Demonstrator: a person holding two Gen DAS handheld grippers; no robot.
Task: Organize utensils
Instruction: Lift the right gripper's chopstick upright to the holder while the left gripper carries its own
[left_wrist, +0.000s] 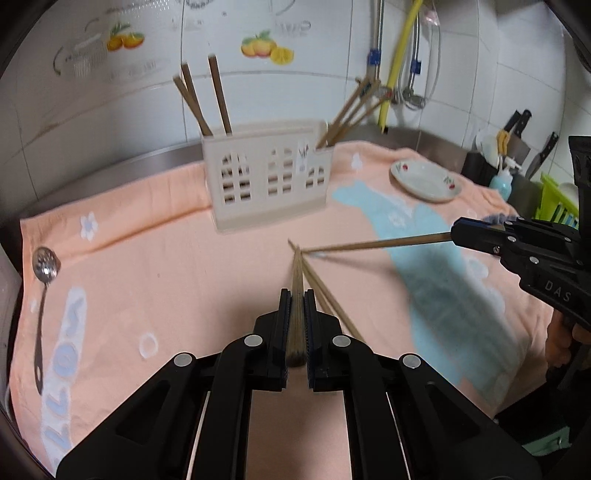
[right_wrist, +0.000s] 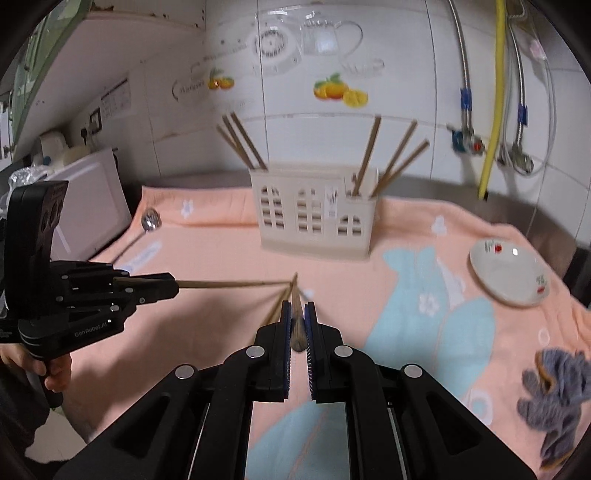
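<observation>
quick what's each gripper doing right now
left gripper: shut on a brown wooden chopstick
right gripper: shut on another brown wooden chopstick

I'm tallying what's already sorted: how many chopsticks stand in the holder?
6: three in the holder's left compartment, three in the right. Others may be hidden inside.

Steel counter (left_wrist: 110, 168), peach towel (left_wrist: 177, 273) spread over it

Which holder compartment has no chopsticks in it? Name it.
The middle compartment of the cream utensil holder. Chopsticks stand in its left end and right end; nothing rises from the middle.
</observation>
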